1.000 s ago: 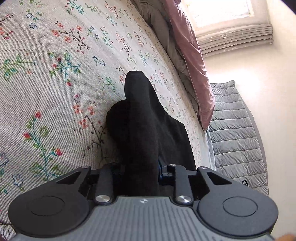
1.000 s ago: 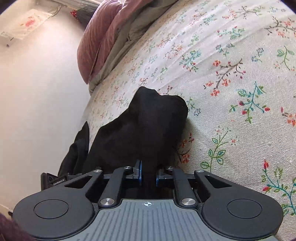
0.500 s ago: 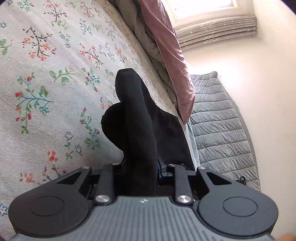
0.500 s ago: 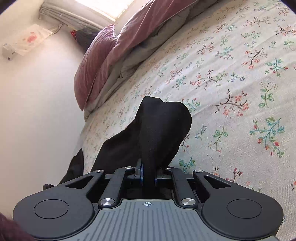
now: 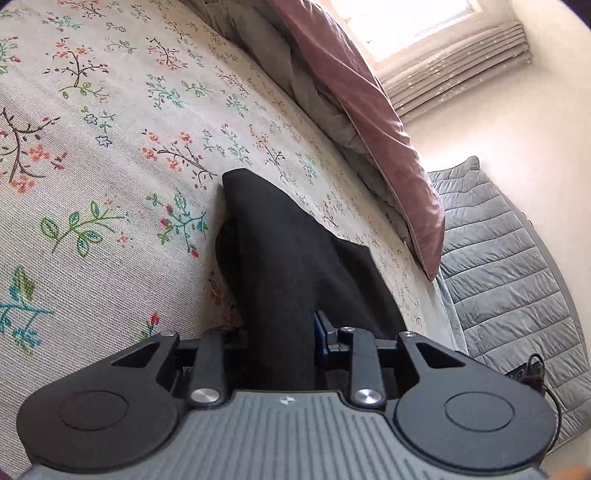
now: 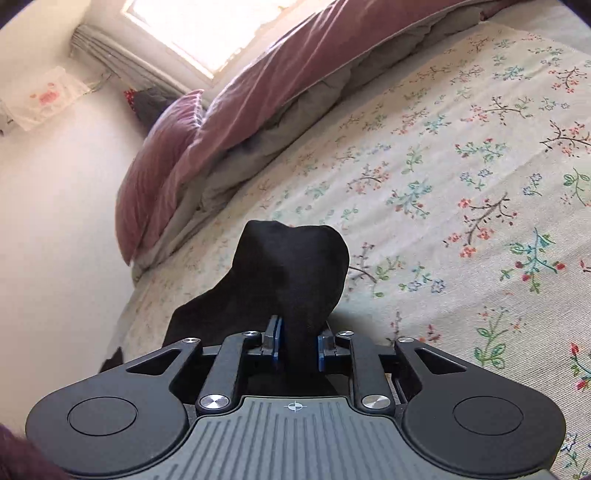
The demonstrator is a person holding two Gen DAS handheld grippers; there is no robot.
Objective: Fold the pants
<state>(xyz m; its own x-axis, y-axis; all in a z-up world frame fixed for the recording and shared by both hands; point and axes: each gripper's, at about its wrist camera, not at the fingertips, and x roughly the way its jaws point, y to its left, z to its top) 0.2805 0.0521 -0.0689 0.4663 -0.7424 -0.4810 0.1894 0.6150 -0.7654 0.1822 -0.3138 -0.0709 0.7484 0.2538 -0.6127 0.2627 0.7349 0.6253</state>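
Note:
The black pants (image 5: 280, 266) lie on the floral bedspread (image 5: 92, 155). My left gripper (image 5: 282, 332) is shut on a bunched fold of the pants, which covers its left finger; the cloth rises in front of it and drapes away to the right. My right gripper (image 6: 298, 343) is shut on another bunch of the pants (image 6: 291, 269), which stands up between the blue pads (image 6: 320, 349) and trails off to the left over the floral bedspread (image 6: 461, 206). Both bunches are held above the bed.
A mauve duvet (image 5: 354, 99) over grey bedding lies along the far side of the bed, and it shows in the right wrist view (image 6: 258, 92) with a mauve pillow (image 6: 159, 155). A grey quilted mat (image 5: 509, 266) lies beside the bed. A window (image 6: 207, 26) is behind.
Both grippers have lifted and tilted up with the pants still held; more of the duvet, window and wall has come into view. The held cloth stays bunched in both.

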